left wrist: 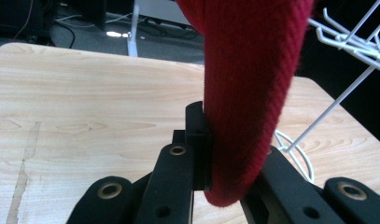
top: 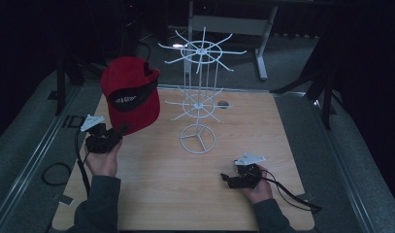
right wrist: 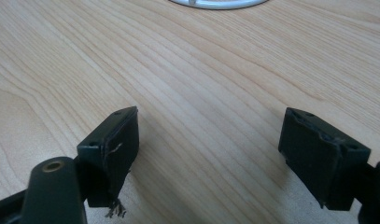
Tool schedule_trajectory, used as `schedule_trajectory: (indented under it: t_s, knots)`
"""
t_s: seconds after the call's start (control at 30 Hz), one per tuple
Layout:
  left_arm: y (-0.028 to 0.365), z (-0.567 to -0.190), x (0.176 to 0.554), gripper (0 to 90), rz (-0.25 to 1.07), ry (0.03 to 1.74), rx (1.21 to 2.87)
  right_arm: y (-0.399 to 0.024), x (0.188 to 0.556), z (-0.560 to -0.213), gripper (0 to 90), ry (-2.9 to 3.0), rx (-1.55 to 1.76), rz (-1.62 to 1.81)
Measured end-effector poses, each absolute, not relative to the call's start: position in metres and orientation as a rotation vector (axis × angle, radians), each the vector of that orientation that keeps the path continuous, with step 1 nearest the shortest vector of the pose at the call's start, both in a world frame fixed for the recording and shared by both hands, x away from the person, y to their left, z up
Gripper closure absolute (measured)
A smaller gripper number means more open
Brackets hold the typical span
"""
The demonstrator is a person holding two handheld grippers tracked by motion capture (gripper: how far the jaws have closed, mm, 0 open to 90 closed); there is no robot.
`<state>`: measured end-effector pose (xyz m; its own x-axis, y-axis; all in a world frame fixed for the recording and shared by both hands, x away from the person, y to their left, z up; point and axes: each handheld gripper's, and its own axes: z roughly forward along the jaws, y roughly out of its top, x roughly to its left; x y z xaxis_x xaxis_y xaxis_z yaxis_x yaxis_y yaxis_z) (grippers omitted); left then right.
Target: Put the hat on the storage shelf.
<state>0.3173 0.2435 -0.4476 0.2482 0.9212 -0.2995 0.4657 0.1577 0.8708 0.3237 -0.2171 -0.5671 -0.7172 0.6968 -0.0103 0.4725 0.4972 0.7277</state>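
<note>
Holding red cap aloft — left gripper clamped on brim.

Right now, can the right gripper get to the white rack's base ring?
Probably yes: the right gripper is open and holds nothing, with only bare table between it and the base ring.

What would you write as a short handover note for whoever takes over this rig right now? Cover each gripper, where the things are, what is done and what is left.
Left gripper: shut on the brim of the red cap, holding it up above the table's left side, beside the white wire display rack.
Right gripper: jaws open, nothing held, low over the wooden table near the front right.
Rack: upright at the table's middle, its hooks bare.
Done: cap picked up and lifted.
Left, most likely: bring the cap to the rack, hang it on a hook, then release.
</note>
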Motion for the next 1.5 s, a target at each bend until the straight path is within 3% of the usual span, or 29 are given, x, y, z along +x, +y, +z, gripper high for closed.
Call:
schedule_trajectory:
  t_s: [1.5]
  knots:
    - [0.255, -0.402, 0.318, 85.9, 0.625, 1.291, 1.429, -0.217, 0.324, -0.567, 20.0, 2.444, 0.983, 1.044]
